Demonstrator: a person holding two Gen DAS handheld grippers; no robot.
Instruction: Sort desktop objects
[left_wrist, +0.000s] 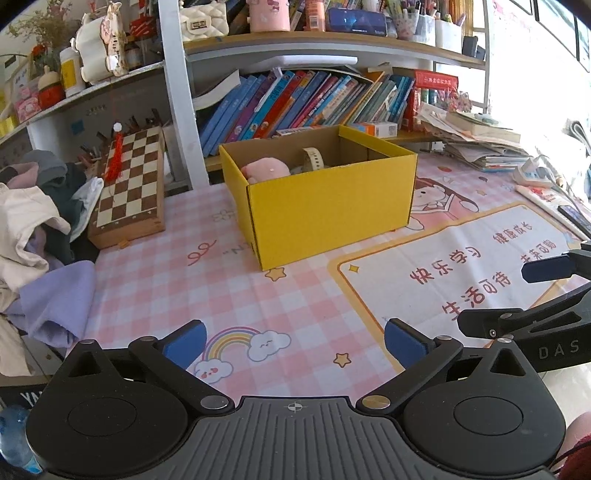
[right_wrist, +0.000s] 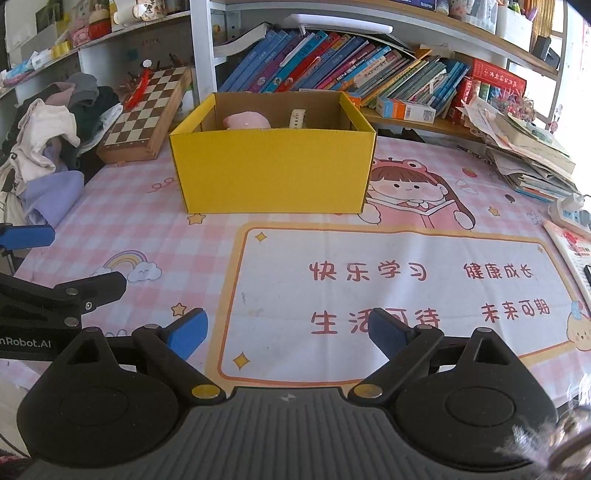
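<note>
An open yellow cardboard box (left_wrist: 325, 206) (right_wrist: 273, 173) stands on the pink checked desk mat. Inside it lie a pink plush toy (left_wrist: 264, 168) (right_wrist: 246, 120) and a cream watch strap (left_wrist: 313, 158) (right_wrist: 297, 118). My left gripper (left_wrist: 295, 341) hovers low over the mat, well in front of the box, open with nothing between its blue pads. My right gripper (right_wrist: 288, 332) is also open and holds nothing, over the white panel with red characters. Each gripper shows at the edge of the other's view.
A wooden chessboard case (left_wrist: 129, 188) (right_wrist: 147, 114) with a red tassel leans at the left of the box. A heap of clothes (left_wrist: 33, 229) (right_wrist: 48, 155) fills the left edge. Books (left_wrist: 295, 99) line the shelf behind; stacked papers (right_wrist: 528, 155) and a power strip (right_wrist: 570, 214) sit at right.
</note>
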